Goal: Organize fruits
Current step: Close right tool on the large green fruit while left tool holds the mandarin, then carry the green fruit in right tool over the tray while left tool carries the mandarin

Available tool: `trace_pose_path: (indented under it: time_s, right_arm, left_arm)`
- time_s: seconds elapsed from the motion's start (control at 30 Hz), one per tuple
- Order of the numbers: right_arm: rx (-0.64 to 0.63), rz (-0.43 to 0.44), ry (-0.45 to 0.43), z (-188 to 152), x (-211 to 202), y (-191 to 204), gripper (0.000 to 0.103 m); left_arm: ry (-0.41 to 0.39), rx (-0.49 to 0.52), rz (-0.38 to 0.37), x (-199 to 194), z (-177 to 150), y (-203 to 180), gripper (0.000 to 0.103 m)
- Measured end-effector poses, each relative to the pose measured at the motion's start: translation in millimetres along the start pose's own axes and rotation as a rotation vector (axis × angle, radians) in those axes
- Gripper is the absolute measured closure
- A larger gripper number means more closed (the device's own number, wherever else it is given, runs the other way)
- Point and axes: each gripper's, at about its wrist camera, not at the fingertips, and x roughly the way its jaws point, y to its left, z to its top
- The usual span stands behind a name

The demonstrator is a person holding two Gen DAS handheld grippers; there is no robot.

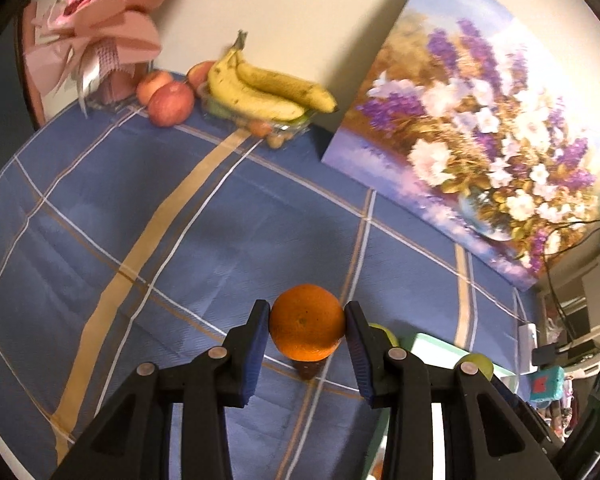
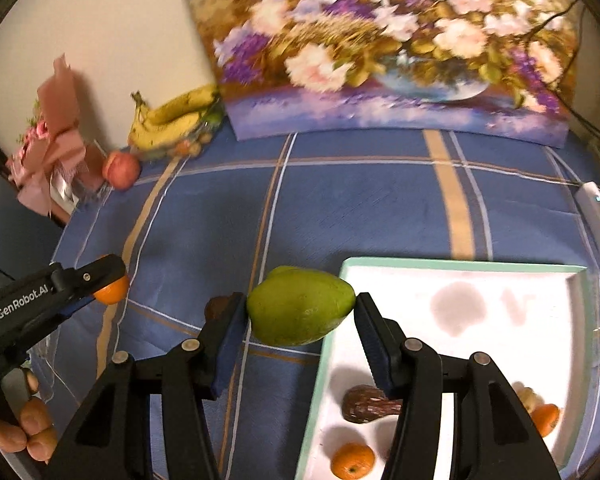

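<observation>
My left gripper (image 1: 306,322) is shut on an orange (image 1: 306,322) and holds it above the blue checked tablecloth; it also shows at the left of the right wrist view (image 2: 110,280). My right gripper (image 2: 300,310) is shut on a green mango (image 2: 300,310), held over the left edge of a white tray (image 2: 460,264) with a mint rim. In the tray lie two small oranges (image 2: 352,460), a brown fruit (image 2: 366,404) and some pale small fruits. A brown fruit (image 1: 310,368) lies on the cloth under the held orange.
At the table's far edge stand bananas (image 1: 268,88) on a clear container, apples (image 1: 170,104), a pink bouquet (image 1: 96,32) and a leaning flower painting (image 1: 480,128). A white power strip (image 2: 598,216) lies at the right edge. Green fruits (image 1: 478,364) show by the tray.
</observation>
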Motion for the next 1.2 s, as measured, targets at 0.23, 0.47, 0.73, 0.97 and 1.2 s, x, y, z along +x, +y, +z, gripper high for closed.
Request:
trace_pose_path:
  time_s: [0.23,0.47,0.73,0.97,1.2]
  right_arm:
    - [0.016,-0.025,-0.044,5.0,-28.5,-16.5,0.046]
    - [0.051,-0.043,-0.070,6.0,-44.6,-39.3,0.046]
    - [0.116,-0.083,-0.104,5.3,-65.2,-79.1,0.046]
    - [0.205,-0.137,-0.137,2.1,-83.7,-124.0,0.046]
    - [0.257,-0.213,-0.165,-4.4,-102.8,-162.3,0.046]
  left_arm:
    - [-0.030,0.051,-0.033,-15.2,-5.6,-23.9,0.063]
    - [-0.036,0.110,-0.047,-20.5,-12.7,-50.1,0.063]
    - [-0.010,0.194,-0.069,-15.7,-27.5,-84.5,0.063]
    - [0.027,0.272,-0.087,-6.3,-44.9,-117.5,0.063]
    - [0.060,0.356,-0.097,3.2,-63.6,-148.7,0.063]
